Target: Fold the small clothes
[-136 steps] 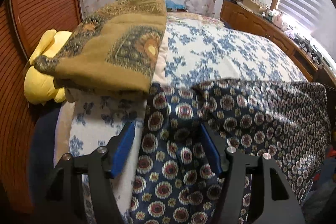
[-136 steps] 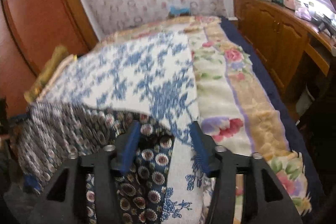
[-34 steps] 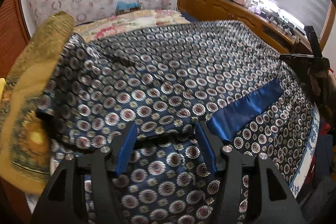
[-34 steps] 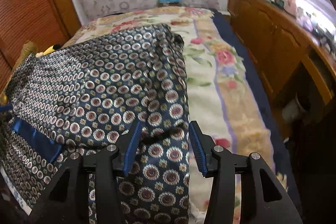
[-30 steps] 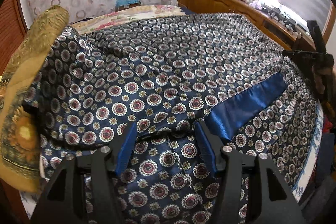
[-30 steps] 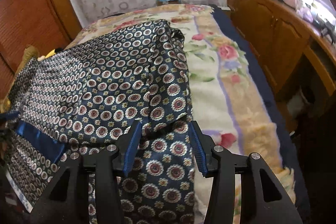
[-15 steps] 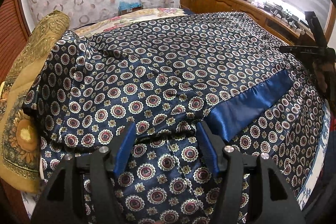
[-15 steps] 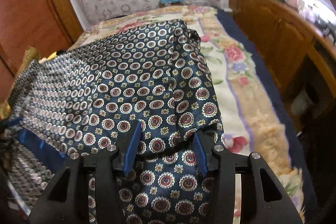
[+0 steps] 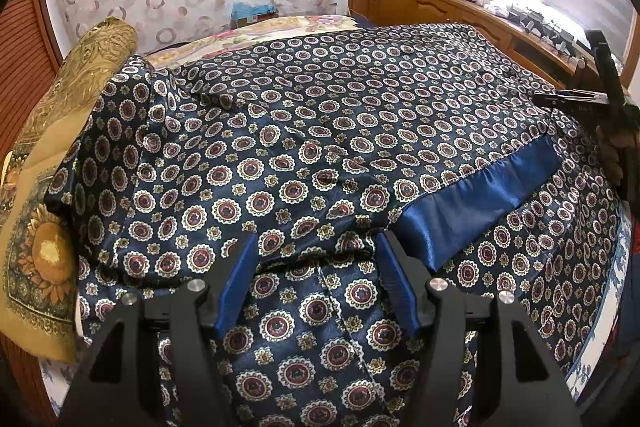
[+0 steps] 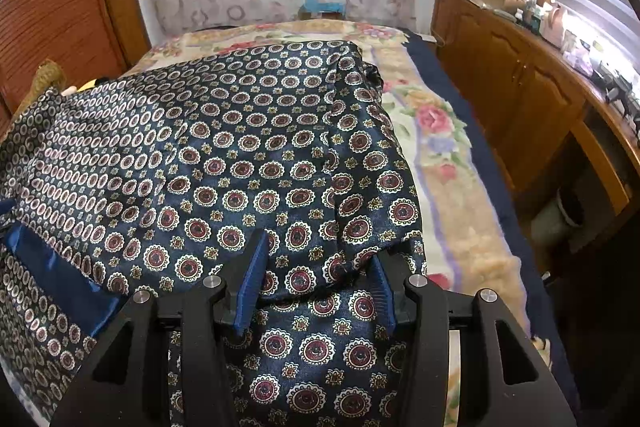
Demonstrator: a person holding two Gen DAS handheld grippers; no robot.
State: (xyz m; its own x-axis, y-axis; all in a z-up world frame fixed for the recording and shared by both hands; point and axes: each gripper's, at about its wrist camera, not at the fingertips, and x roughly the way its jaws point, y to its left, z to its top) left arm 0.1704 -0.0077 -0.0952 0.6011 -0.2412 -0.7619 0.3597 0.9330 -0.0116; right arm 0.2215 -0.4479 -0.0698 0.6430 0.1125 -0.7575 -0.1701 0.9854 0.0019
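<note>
— Floral bedspread (image 10: 436, 131) carried what?
— A navy medallion-print garment (image 9: 320, 131), folded across the bed's near edge.
— And your tools?
— My left gripper (image 9: 316, 259) stood parted over the fold; my right gripper (image 10: 318, 261) stood parted too, fold between, grip unclear.

We saw one big shiny cloth (image 9: 320, 131) spread over the bed; it was dark blue with rows of little round red-and-white rings and tiny gold flowers; it had been folded over, so a top layer lay on a bottom layer; the fold's edge ran across near us; a plain bright blue band (image 9: 476, 203) showed at the edge of the top layer, slanting up to the right; the cloth (image 10: 256, 163) had soft bumps and small wrinkles; its far corner was bunched up; its near part hung down over the bed's edge.
</note>
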